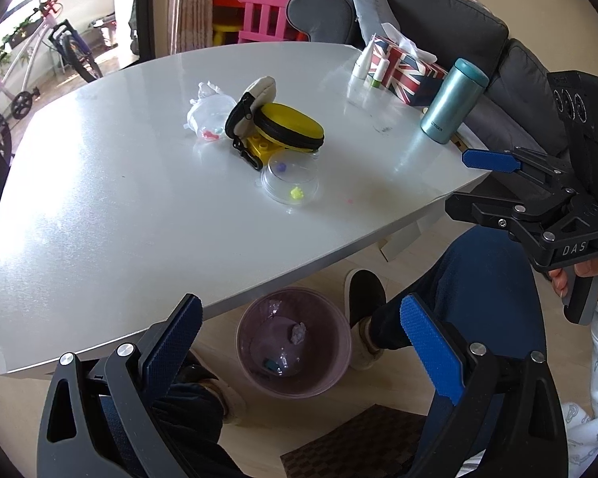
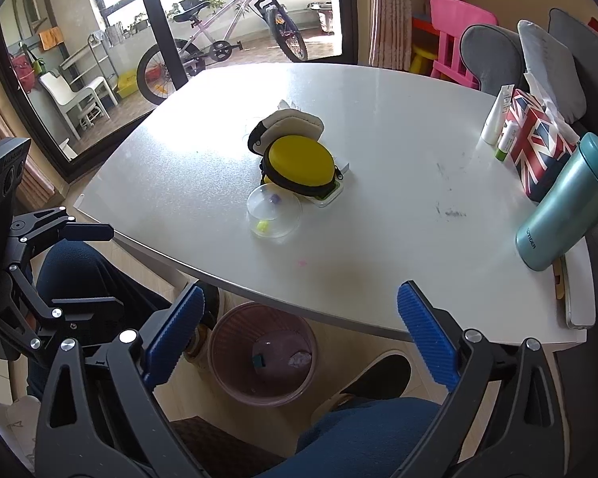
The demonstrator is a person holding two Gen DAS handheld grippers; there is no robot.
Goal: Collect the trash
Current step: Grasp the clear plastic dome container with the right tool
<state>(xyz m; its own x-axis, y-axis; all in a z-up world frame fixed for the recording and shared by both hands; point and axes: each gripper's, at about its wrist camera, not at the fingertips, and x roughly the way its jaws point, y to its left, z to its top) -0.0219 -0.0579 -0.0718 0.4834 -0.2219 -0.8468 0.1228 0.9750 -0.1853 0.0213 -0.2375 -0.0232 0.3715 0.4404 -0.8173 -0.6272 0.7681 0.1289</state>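
A purple waste basket stands on the floor under the table's near edge, with crumpled scraps inside; it also shows in the right wrist view. On the white table lie a clear plastic lid with small coloured bits, also in the right wrist view, and a crumpled clear plastic piece. My left gripper is open and empty above the basket. My right gripper is open and empty over the table's near edge; it also shows in the left wrist view.
A yellow zip case and a grey pouch sit mid-table on a yellow block. A teal flask, a Union Jack tissue box and small tubes stand at the far right. My legs and slippers flank the basket.
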